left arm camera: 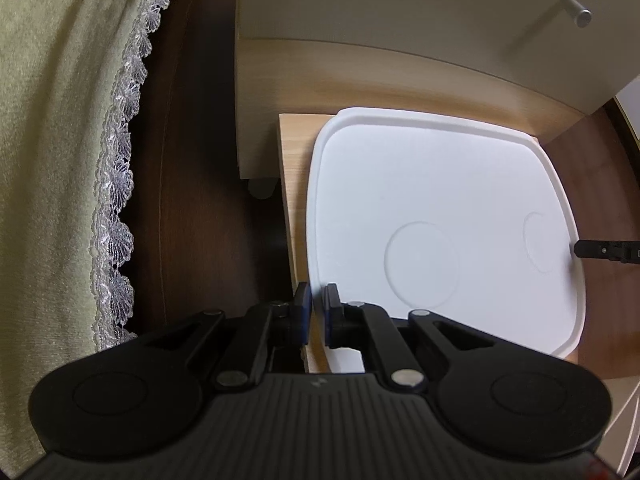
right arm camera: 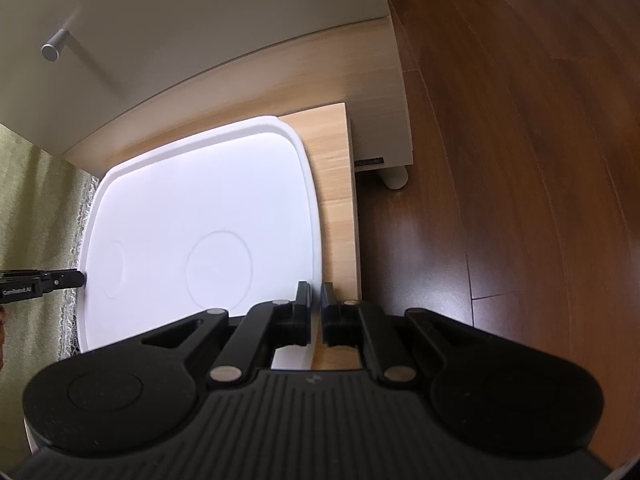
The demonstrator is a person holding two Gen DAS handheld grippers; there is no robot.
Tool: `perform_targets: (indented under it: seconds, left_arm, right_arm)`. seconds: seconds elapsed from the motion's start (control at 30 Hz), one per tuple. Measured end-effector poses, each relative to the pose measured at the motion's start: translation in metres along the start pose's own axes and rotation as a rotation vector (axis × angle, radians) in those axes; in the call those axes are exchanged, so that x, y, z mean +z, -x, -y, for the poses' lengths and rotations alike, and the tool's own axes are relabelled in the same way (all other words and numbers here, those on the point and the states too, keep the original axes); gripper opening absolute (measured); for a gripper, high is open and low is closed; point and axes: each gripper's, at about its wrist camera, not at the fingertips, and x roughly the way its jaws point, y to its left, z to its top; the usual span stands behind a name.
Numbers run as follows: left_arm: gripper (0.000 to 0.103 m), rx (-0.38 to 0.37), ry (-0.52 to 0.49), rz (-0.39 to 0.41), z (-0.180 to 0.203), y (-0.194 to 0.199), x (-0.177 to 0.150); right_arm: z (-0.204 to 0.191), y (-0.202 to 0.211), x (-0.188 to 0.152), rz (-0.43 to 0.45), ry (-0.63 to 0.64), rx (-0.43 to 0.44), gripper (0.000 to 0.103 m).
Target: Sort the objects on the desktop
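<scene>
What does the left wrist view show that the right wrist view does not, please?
Only the left wrist view shows the left gripper from behind, its jaws closed on the left rim of the white tray, and the full lace edge of the green cloth.

Only the right wrist view shows the right gripper from behind, closed on the tray's right rim, and a wide stretch of wooden floor.

Both show the white tray resting on a light wooden board, with nothing on it, and a metal cabinet knob.
</scene>
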Motion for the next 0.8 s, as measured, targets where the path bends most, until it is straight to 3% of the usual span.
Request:
perform_targets:
  seconds: [0.8]
  left_arm:
    - [0.004, 0.003, -0.053, 0.027, 0.024, 0.044, -0.002]
  right_arm:
    - [-0.006, 0.055, -0.002, 0.037, -0.026, 0.004, 0.005]
